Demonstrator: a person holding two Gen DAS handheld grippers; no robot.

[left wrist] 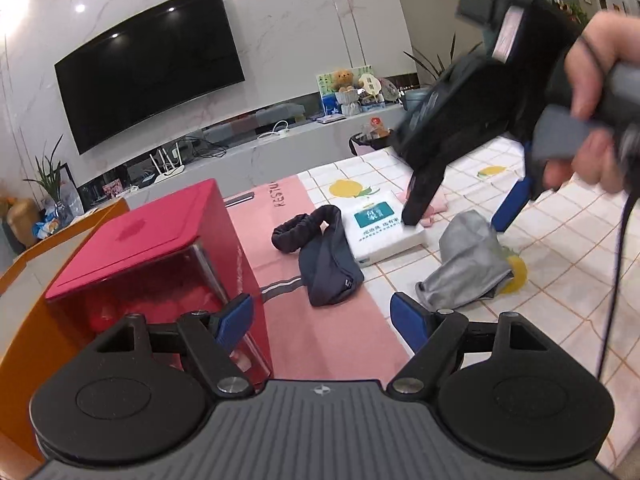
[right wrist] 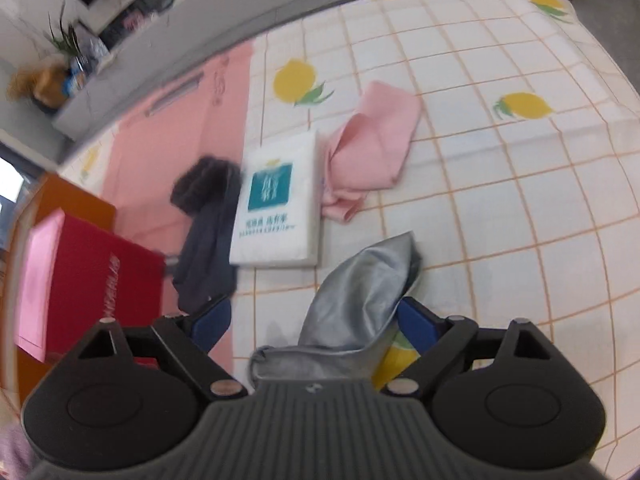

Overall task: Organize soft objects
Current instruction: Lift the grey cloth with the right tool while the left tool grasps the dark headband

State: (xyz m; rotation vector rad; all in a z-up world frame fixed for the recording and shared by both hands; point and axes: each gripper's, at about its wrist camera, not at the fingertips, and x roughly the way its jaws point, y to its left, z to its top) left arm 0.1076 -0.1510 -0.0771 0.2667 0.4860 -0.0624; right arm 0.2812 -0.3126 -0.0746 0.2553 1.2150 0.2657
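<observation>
I'm holding my right gripper [right wrist: 316, 320] spread wide, hovering over the grey cloth [right wrist: 356, 300] crumpled on the lemon-print tablecloth [right wrist: 500, 200]. My left gripper [left wrist: 324, 316] is hanging spread too, pinching nothing, beside the red box [left wrist: 160, 256]. Dark headband [left wrist: 320, 256] is touching the white packet [right wrist: 280, 208]; pink cloth [right wrist: 372, 148] is lying just beyond the packet.

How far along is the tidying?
Early. Neither tongs holds anything. The right tongs are open over the grey pouch. The navy pouch, tissue pack and pink cloth lie loose on the table. The red box may hold red items; unclear.
</observation>
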